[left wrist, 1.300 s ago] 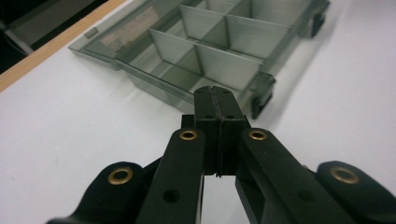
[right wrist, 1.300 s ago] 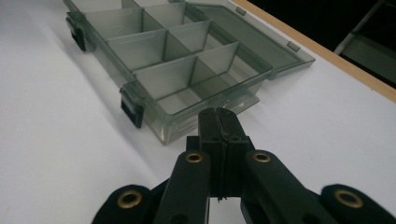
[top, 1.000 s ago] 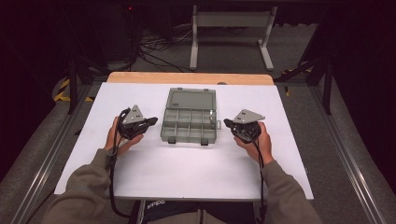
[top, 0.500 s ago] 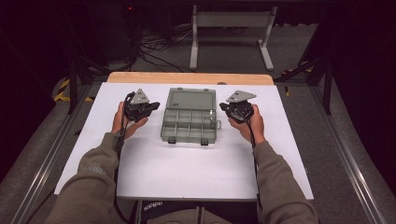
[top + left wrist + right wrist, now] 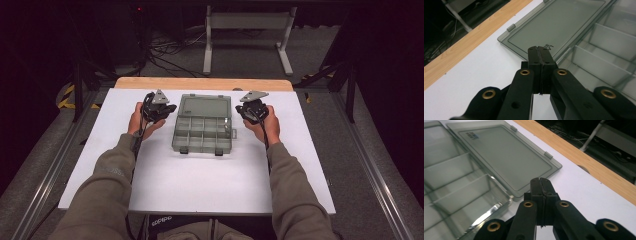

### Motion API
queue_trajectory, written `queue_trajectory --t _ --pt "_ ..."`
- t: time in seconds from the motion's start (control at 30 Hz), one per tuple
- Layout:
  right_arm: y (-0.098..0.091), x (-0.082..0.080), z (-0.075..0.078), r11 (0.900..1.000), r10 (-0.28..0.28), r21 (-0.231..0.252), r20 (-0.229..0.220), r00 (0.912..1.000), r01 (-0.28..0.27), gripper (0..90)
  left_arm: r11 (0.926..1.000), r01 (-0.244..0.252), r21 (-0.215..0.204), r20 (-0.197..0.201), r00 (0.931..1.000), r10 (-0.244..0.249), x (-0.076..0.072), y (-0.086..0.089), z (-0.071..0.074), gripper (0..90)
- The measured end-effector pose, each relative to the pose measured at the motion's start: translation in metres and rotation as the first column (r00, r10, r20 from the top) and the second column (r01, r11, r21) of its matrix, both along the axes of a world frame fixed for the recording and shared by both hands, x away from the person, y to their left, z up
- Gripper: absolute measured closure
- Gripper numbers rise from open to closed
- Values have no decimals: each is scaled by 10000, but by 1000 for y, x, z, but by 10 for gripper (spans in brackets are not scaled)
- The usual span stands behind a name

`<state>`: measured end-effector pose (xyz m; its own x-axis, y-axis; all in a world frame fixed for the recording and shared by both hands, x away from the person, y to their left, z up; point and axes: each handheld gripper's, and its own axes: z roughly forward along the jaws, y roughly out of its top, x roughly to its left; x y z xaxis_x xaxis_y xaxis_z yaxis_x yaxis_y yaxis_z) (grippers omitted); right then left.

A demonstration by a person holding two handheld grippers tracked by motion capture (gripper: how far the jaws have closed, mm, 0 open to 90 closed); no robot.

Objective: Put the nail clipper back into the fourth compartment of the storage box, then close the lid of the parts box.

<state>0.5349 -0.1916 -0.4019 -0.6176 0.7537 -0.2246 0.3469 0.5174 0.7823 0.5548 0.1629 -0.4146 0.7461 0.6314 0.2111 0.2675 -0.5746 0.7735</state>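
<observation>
Box (image 5: 202, 131): clear grey, open, compartments bare, mid-table on the white table (image 5: 200, 185); lid (image 5: 205, 106) flat toward the far wooden edge (image 5: 202, 83). Lid label (image 5: 472, 136) too small to read. Left gripper (image 5: 167, 109) and right gripper (image 5: 240, 111) flank the lid, apart from it; fingers of both clenched on nothing. Room dark: cables, metal stand (image 5: 247, 30), floor rails. "adidas" (image 5: 162, 221) on clothing at the near edge.

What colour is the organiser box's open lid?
Translucent smoky grey lid, clearest in the right gripper view.
</observation>
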Motion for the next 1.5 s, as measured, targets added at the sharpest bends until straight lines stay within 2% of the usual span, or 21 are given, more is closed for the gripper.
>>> queue_trajectory --t 0.07,0.13,0.17,0.37,0.47,0.53,0.6,0.83,1.07,1.17,1.27,1.3,1.37,1.5 --pt "-2 4 -1 9999 -28 148 -60 10000 29 900 10000 -35 -93 -149 9999 34 5 -2 -2 897" --pt "-2 7 -2 9999 -65 95 -158 9999 67 900 9999 -96 89 -209 9997 98 9 -4 -5 897" --pt "-1 12 -4 9998 -138 -168 -274 9995 134 900 9999 -109 105 -262 9996 111 13 -5 -6 897" --pt "0 22 -7 9993 -209 -319 -463 9987 195 900 9993 -299 240 -462 9985 310 25 -4 -14 897" --pt "1 26 -9 9991 -237 -369 -584 9980 216 900 9991 -412 126 -586 9974 418 28 -3 -17 897" --pt "3 29 -13 9980 -310 -569 -645 9974 273 900 9988 -484 114 -689 9964 491 30 -3 -21 897" --pt "3 31 -15 9981 -367 -518 -754 9965 329 900 9986 -503 146 -840 9951 513 34 -3 -25 897" --pt "7 39 -23 9960 -436 -831 -1166 9922 340 900 9975 -665 223 -1276 9894 688 36 -2 -36 897" --pt "10 41 -32 9939 -282 -1098 -1817 9829 82 900 9980 -460 429 -1483 9876 519 35 -6 -43 897" --pt "12 42 -35 9913 -206 -1318 -2008 9794 -62 900 9984 -490 287 -1655 9848 531 35 -4 -45 897" --pt "13 42 -35 9906 -58 -1348 -2139 9768 -236 900 9980 -353 528 -1581 9865 432 34 -6 -43 896" --pt "13 42 -35 9906 -58 -1348 -2139 9768 -236 900 9980 -353 528 -1581 9865 432 34 -6 -43 896" --pt "16 43 -36 9841 63 -1720 -2140 9768 -440 900 9979 -288 582 -1513 9878 373 35 -7 -44 896" --pt "17 47 -38 9832 234 -1719 -2185 9756 -621 900 9980 -293 557 -1513 9878 375 36 -7 -44 896"
